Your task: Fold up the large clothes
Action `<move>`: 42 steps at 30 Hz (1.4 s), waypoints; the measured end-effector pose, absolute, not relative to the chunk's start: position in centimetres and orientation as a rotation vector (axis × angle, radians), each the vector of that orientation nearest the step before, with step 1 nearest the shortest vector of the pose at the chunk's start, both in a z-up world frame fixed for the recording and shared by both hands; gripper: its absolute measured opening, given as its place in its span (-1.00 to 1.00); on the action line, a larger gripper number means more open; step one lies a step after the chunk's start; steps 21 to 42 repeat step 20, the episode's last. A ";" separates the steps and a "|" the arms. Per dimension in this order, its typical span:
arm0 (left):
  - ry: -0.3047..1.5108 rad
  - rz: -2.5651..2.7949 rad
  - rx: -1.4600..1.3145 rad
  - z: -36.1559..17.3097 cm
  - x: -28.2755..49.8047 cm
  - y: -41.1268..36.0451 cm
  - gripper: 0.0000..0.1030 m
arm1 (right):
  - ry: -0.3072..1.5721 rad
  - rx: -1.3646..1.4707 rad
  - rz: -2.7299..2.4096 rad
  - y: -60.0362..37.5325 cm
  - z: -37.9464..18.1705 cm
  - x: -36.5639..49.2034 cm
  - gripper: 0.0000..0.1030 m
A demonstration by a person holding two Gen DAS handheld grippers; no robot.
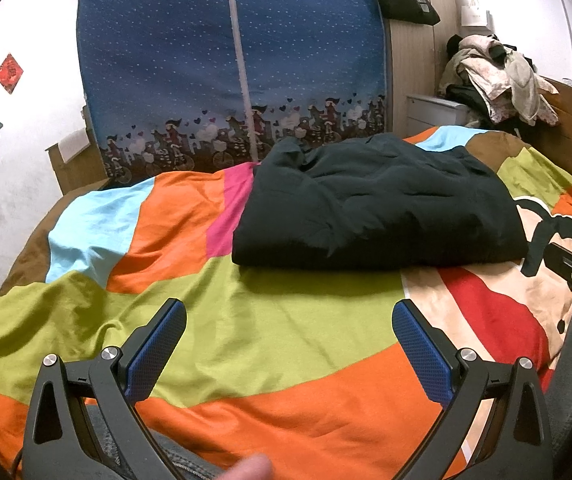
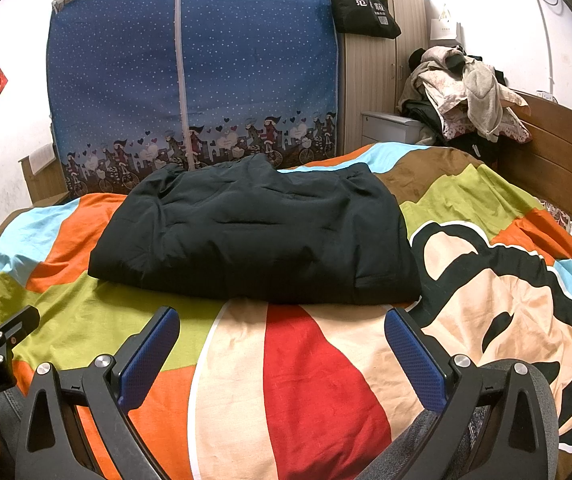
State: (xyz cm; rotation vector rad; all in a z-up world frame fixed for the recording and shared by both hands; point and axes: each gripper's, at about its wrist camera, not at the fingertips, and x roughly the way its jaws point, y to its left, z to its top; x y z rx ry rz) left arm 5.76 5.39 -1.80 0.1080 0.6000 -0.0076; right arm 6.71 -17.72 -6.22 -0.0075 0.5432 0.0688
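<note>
A dark padded garment (image 1: 378, 208) lies folded into a thick rectangle on the colourful bedspread (image 1: 277, 320). The right wrist view shows the same garment (image 2: 257, 236) straight ahead in the middle of the bed. My left gripper (image 1: 289, 320) hovers open over the green and orange patch, short of the garment's near edge, holding nothing. My right gripper (image 2: 281, 328) is also open and empty, above the red and cream patch just in front of the garment. Each view catches part of the other gripper at its side edge.
A blue dotted fabric wardrobe (image 2: 189, 72) stands behind the bed. Loose clothes (image 2: 466, 92) are heaped on the wooden headboard (image 2: 558, 152) at the right. A black tote bag (image 2: 366, 8) hangs on a wooden cabinet. A white drawer unit (image 2: 390, 126) sits below it.
</note>
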 end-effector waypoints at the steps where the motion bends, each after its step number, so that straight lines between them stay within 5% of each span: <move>1: 0.599 -0.009 0.108 -1.8 5.7 5.3 0.96 | 0.544 -0.008 0.069 -17.7 -6.2 6.7 1.00; 42: 0.599 -0.014 0.132 -2.1 5.7 4.9 0.96 | 0.546 -0.005 0.069 -17.7 -6.2 6.7 1.00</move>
